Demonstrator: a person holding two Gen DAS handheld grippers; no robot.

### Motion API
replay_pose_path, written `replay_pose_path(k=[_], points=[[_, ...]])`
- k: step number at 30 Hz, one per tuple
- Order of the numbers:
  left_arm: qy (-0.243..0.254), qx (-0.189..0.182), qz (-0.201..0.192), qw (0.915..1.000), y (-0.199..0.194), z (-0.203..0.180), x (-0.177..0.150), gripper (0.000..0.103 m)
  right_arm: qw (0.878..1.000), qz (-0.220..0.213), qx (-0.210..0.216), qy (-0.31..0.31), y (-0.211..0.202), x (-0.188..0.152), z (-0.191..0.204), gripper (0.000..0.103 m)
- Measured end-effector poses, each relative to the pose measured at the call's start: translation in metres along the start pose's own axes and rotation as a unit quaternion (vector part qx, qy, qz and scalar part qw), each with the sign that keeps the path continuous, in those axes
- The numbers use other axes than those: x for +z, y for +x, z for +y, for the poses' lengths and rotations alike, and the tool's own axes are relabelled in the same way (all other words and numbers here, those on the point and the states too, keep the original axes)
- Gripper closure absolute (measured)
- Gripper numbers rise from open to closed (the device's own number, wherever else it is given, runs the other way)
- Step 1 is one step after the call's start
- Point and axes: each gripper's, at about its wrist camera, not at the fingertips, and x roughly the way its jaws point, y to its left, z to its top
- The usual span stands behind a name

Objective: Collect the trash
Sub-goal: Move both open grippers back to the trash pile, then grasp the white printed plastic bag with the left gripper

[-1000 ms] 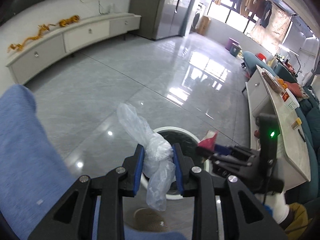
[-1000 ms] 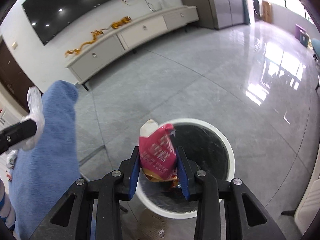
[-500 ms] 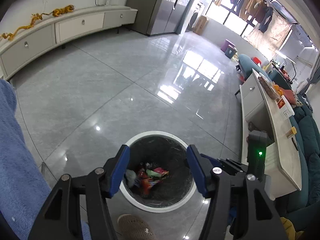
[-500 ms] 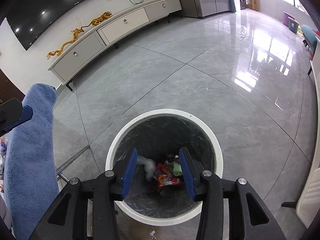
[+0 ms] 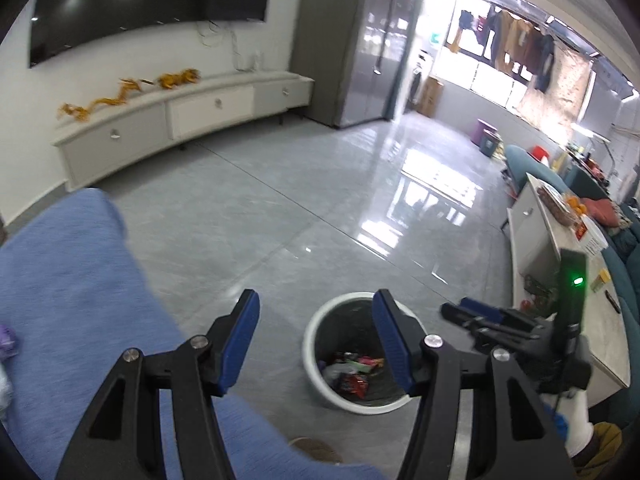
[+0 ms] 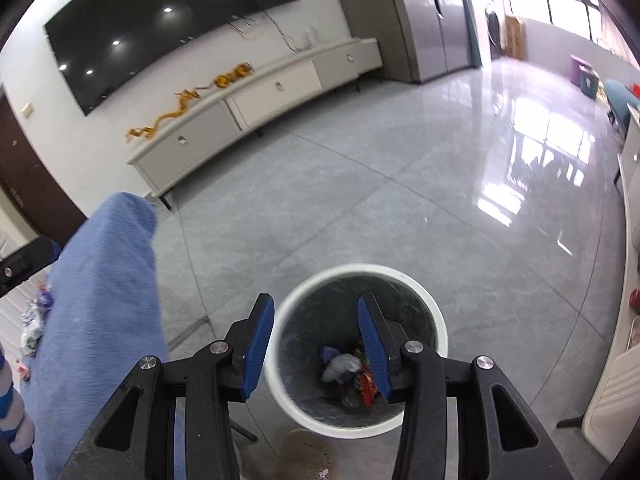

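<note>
The left hand-held gripper (image 5: 316, 344) was held above the floor with its blue-padded fingers (image 5: 240, 336) spread wide and nothing between them, angled down and forward. The right hand-held gripper (image 6: 316, 344) was likewise spread and empty, tilted down over the white trash bin (image 6: 440, 320), whose rim was seen between and beyond its fingers. In the left wrist view the bin (image 5: 312, 344) stood just right of centre on the grey tiled floor (image 5: 280, 220), partly hidden by the right finger, and the right hand-held gripper (image 5: 472, 312) was seen at the near right beside it. The collected trash (image 6: 348, 368), a pale crumpled bag among red wrappers, lay at the bottom of the bin. A blue cloth-covered surface (image 6: 104, 300) was seen at the near left, with small wrappers (image 6: 36, 320) at its left edge. A long white cabinet (image 5: 180, 120) ran along the far wall under a dark screen (image 5: 152, 4).
</note>
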Motion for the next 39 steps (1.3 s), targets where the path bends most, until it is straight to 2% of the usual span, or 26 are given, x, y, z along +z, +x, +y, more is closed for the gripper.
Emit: replay_pose_path(k=[10,21,27,32,36,39], points=[[-0.041,0.066,-0.045,0.9959,-0.098,0.08,-0.033,0.046,0.996,-0.044,0.044,-0.064,-0.054,0.017,0.082,0.062],[-0.105,0.14,-0.094,0.9801,-0.191,0.181,-0.075,0.046,0.985,-0.076,0.089,-0.124,-0.09,0.019,0.171,0.062],[-0.136,0.167,-0.1,0.9714,-0.218,0.233,-0.099,0.046,0.979,-0.078,0.112,-0.149,-0.096,0.017,0.209,0.062],[-0.16,0.182,-0.096,0.9654,-0.228,0.276,-0.117,0.046,0.975,-0.068,0.126,-0.172,-0.083,0.018,0.241,0.062],[-0.186,0.179,-0.088,0.9621,-0.221,0.301,-0.128,0.046,0.971,-0.052,0.132,-0.193,-0.066,0.016,0.266,0.061],[-0.193,0.172,-0.079,0.9627,-0.208,0.311,-0.131,0.046,0.968,-0.037,0.14,-0.207,-0.048,0.015,0.284,0.062]])
